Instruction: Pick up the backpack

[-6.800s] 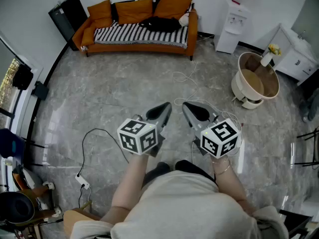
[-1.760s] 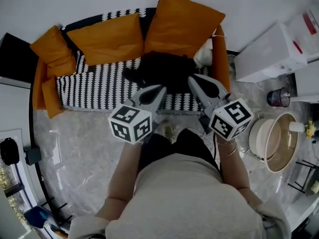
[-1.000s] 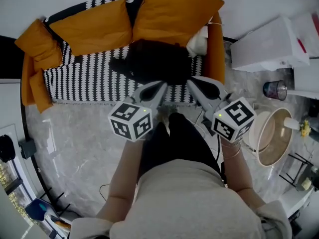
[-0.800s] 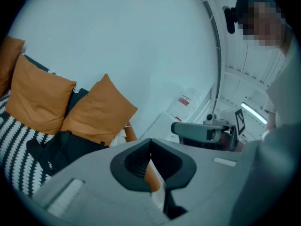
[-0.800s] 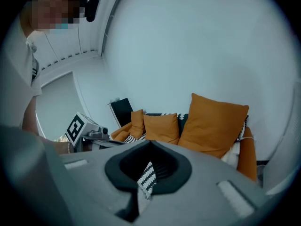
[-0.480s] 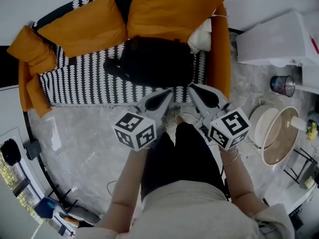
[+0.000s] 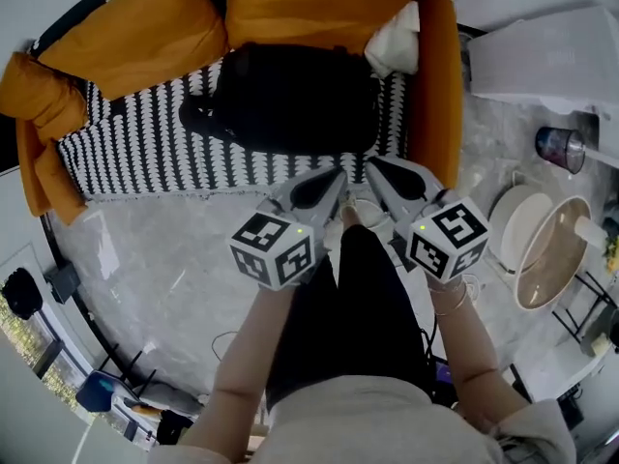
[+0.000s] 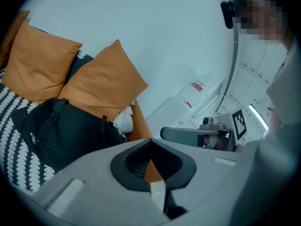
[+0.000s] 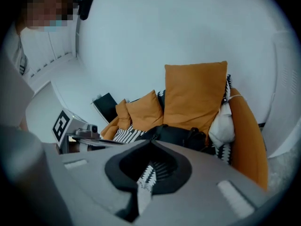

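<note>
On striped sofa (image 7: 145,153): black backpack (image 7: 290,95); left gripper (image 7: 327,179), right gripper (image 7: 380,169) near, fingers closed, empty.

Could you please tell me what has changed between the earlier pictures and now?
The person has walked across the room up to the sofa, bringing the left gripper and right gripper close to the backpack. Nothing was taken hold of or let go. Both grippers stay shut and empty, side by side, and the backpack still lies untouched on the striped cover.
</note>
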The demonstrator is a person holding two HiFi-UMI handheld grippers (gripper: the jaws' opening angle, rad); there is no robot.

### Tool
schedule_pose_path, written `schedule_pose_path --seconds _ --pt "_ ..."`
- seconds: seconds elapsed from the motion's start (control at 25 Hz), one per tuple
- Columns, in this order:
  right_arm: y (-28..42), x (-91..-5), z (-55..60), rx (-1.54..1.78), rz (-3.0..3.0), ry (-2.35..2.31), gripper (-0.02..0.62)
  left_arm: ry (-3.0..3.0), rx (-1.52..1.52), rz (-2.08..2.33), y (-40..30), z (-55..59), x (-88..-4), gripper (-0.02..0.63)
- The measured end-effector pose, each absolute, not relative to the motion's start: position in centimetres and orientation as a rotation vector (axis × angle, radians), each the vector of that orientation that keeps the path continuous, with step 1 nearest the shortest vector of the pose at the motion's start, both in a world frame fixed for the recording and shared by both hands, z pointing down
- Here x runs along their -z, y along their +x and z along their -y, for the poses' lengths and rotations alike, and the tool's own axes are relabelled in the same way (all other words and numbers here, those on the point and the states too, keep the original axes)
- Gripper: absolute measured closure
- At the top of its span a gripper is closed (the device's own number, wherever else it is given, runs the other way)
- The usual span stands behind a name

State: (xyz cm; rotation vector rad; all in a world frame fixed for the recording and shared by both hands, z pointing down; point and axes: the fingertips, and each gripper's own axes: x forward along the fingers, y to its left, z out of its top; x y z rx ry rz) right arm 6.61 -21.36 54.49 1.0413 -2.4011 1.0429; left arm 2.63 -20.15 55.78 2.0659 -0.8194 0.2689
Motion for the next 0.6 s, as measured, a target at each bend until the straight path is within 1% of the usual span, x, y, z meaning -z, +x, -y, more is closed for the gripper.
schedule_pose_path --seconds 0.12,0.32,0.4,0.52,0.6 --pt "7.1 -56.2 22.1 -1.061 2.384 1.108 0.591 2.087 -0.298 0.792 3.4 20.6 -57.2 0.598" --pt "7.1 -59.7 22.9 -1.029 2.346 1.115 0.591 2.043 -0.312 0.812 2.7 20.9 -60.5 0.598" --pt "6.9 -61.2 22.7 -1.044 2.328 1.095 0.494 2.028 -0.327 0.800 2.8 20.6 -61.8 0.598" --pt "7.0 -63.3 22.6 -1.060 2.286 1.115 0.478 2.014 -0.348 0.796 2.7 20.6 -63.3 0.598" --pt "7.0 -64.7 22.5 -1.080 2.263 1.115 0.437 2.004 -0.372 0.818 2.3 20.7 -64.3 0.598"
